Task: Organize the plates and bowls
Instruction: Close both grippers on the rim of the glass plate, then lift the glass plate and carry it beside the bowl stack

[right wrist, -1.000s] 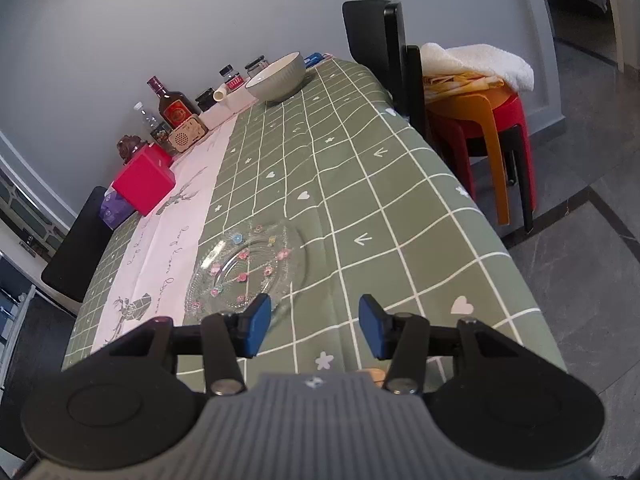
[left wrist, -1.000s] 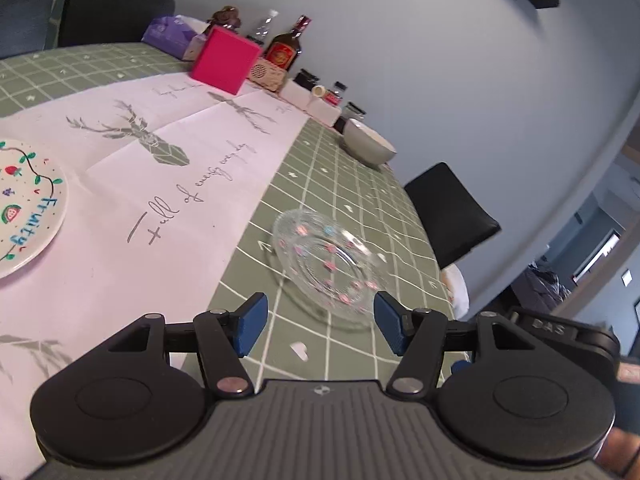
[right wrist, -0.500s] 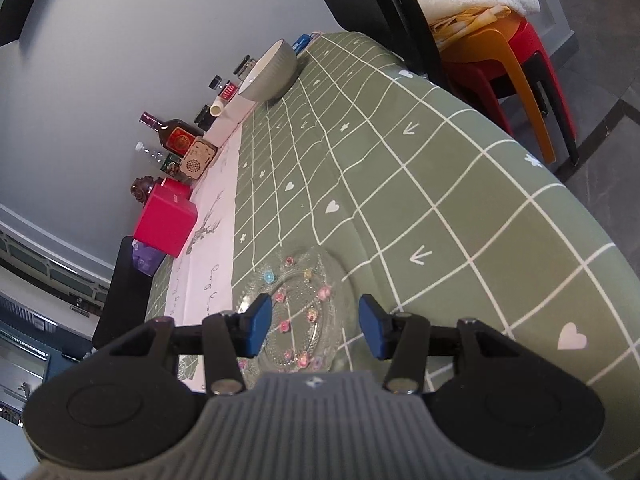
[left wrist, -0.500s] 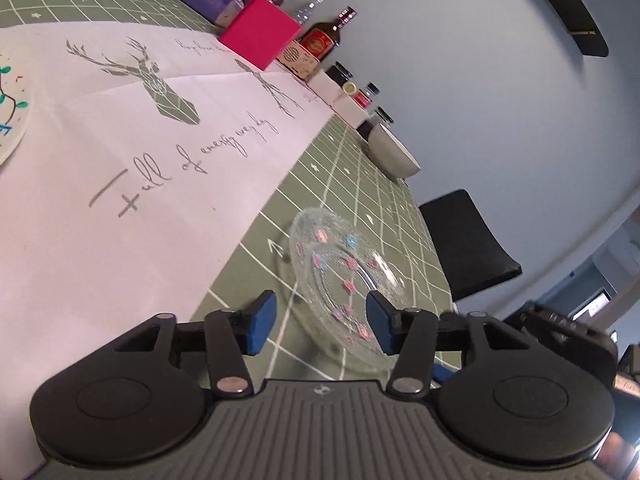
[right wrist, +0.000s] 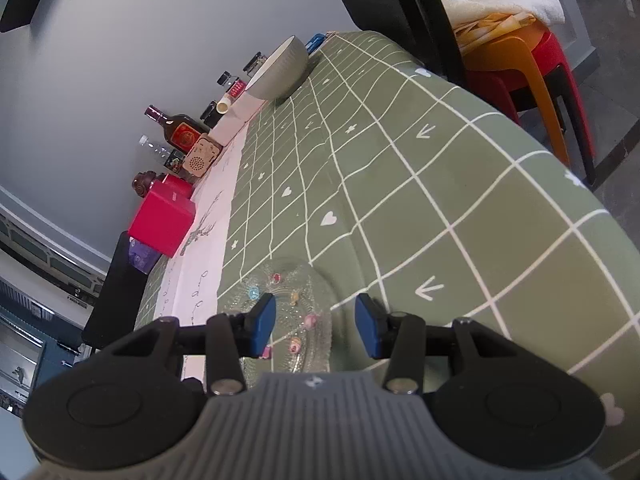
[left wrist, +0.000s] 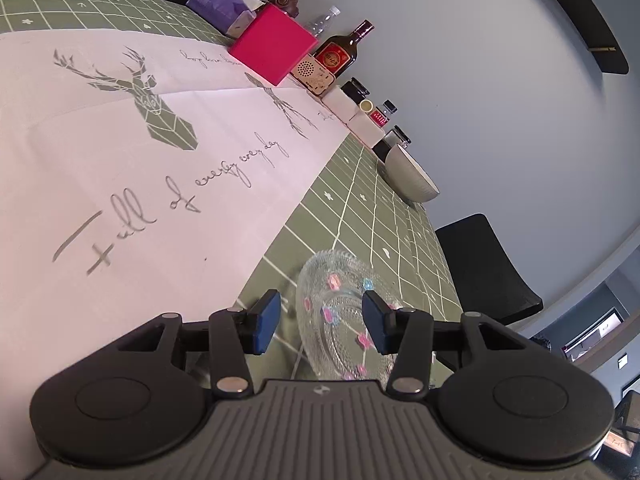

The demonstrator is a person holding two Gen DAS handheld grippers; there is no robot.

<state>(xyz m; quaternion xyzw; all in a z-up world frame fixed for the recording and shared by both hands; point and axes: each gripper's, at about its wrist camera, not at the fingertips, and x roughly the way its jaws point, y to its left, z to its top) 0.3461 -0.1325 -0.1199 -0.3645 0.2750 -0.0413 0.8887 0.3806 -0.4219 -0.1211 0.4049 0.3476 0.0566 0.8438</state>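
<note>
**Both grippers closing in on the glass plate from opposite sides**

The table (right wrist: 460, 184), covered in a green grid-patterned cloth, fills most of both views. A white runner (left wrist: 120, 184) printed with a stag's head and script lies along it in my left wrist view. A dark chair (left wrist: 484, 264) stands at the table's edge, and stacked orange and red stools (right wrist: 532, 60) with a white towel on top stand beyond the far corner in my right wrist view.

Along the wall side of the table I see a grey bowl (right wrist: 280, 72), a pink box (left wrist: 272, 50), a brown bottle with a red label (left wrist: 338, 54) and a small wooden speaker (left wrist: 312, 76), all well apart from my tools.

The clear glass plate (left wrist: 340, 300), dotted with small coloured flowers, lies flat on the green cloth just beside the runner's edge, directly ahead of both tools.

My left gripper (left wrist: 320, 328) has its jaws closing; the plate's near rim shows between the blue pads, which do not press on it. My right gripper (right wrist: 316, 326) is likewise closing, its pads astride the plate's opposite rim (right wrist: 288, 312) and gripping nothing.
</note>
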